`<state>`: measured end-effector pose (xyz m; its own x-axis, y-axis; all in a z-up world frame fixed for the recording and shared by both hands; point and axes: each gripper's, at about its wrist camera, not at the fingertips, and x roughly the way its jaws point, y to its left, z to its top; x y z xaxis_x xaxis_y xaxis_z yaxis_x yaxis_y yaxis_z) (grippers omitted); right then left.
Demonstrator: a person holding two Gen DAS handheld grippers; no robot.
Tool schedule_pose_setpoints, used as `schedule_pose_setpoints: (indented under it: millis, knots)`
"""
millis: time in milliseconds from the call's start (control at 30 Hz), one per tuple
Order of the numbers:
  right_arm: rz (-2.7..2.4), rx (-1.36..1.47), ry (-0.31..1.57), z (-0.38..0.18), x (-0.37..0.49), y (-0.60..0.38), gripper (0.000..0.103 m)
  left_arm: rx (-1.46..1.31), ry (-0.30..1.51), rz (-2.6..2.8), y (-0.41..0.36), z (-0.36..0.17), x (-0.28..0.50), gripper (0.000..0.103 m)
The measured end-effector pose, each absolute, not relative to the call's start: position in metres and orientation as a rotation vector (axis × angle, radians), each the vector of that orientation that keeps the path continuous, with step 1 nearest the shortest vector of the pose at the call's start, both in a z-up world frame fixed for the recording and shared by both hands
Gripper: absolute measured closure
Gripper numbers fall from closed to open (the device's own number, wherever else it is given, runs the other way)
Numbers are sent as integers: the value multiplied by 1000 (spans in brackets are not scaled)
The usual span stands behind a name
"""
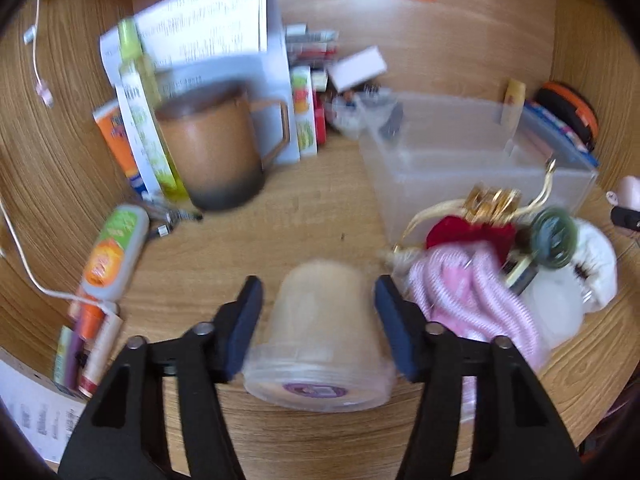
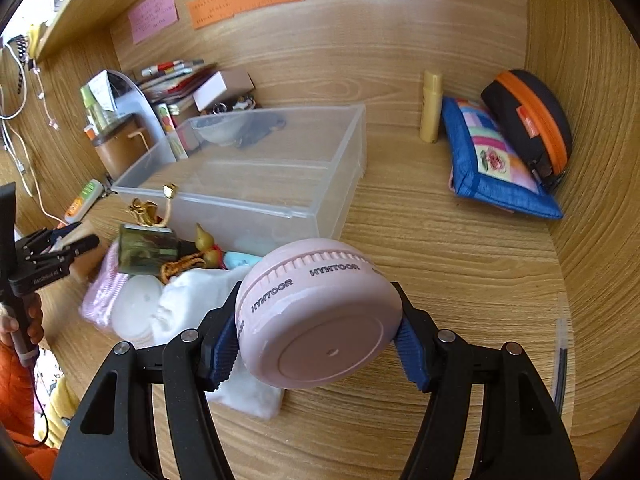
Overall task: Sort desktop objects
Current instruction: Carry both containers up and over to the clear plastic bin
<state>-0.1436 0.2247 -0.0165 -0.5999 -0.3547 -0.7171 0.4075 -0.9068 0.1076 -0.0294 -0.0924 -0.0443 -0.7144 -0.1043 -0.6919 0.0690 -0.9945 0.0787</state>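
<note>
My left gripper (image 1: pixel 318 286) is shut on a translucent beige jar (image 1: pixel 320 340), its lid end toward the camera; the picture is blurred. In the right wrist view that gripper (image 2: pixel 80 246) shows at the left edge, held by a person's hand (image 2: pixel 20 320). My right gripper (image 2: pixel 318 316) is shut on a round pink case (image 2: pixel 320 316) printed HYNTOOR, held above the desk. A clear plastic bin (image 2: pixel 256 168) stands behind a pile of pink knit fabric (image 1: pixel 472 292), white cloth (image 2: pixel 188 304), a green disc (image 1: pixel 554 236) and a gold ornament (image 1: pixel 494 200).
A brown mug (image 1: pixel 212 148), papers, boxes and tubes crowd the back left corner. A yellow tube (image 2: pixel 431 106), a blue patchwork pouch (image 2: pixel 496 160) and a black-and-orange zip case (image 2: pixel 528 120) lean at the right wall. White cables (image 1: pixel 24 256) hang at the left.
</note>
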Motion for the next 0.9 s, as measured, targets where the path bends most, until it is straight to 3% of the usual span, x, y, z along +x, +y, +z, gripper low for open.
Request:
schedule_pose_setpoints:
  millis: [100,233,467,533,667,733,900]
  knots:
    - [-2478,1082,92,-15,-141,223,40,1143,-113,-2820,-91,-39,-30,47]
    - [-2459,1090,101,-18,-138,222,40,1242,-81,-2796,-96,-54,-31,33]
    - [-2434,1109,93,-24,-139,220,40,1376,-62,-2735,-99,-81,-29,31]
    - [-2431,1109,90,-24,-139,218,40,1369,-40,-2728,-101,-81,-29,24]
    - [-2419,1111,83,-26,-140,215,40,1356,5,-2733,-103,-83,-33,25]
    - [-2416,1108,83,-26,-139,215,40,1335,-10,-2728,-102,-82,-34,34]
    - [-2410,1095,71,-23,-137,214,40,1322,41,-2752,-104,-81,-33,34]
